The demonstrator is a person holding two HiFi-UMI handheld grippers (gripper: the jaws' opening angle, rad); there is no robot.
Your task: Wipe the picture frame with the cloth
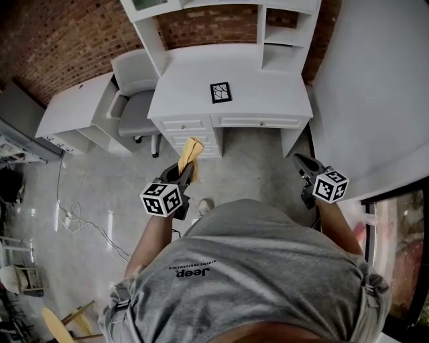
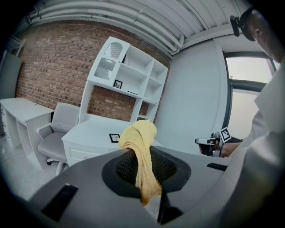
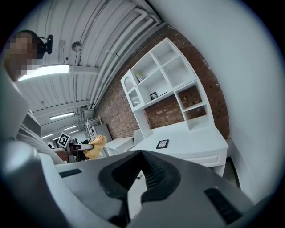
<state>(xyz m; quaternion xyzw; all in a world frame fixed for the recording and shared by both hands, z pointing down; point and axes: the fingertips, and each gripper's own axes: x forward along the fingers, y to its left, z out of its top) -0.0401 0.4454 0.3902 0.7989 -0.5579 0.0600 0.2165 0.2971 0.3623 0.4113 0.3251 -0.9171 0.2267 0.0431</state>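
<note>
A small black picture frame [image 1: 220,92] lies flat on the white desk [image 1: 181,87]; it also shows in the left gripper view as the frame [image 2: 114,138] and in the right gripper view as the frame [image 3: 162,144]. My left gripper [image 1: 186,169] is shut on a yellow cloth [image 1: 190,153], which bunches out past the jaws as the cloth [image 2: 139,144]. My right gripper [image 1: 300,162] is shut with nothing in it. Both grippers hang over the floor in front of the desk, well short of the frame.
A white hutch with shelves [image 1: 221,13] stands on the desk's back. A grey office chair [image 1: 134,107] sits left of the desk, beside a lower white side desk [image 1: 74,114]. Cables [image 1: 80,221] trail across the floor. A white wall [image 1: 382,80] runs along the right.
</note>
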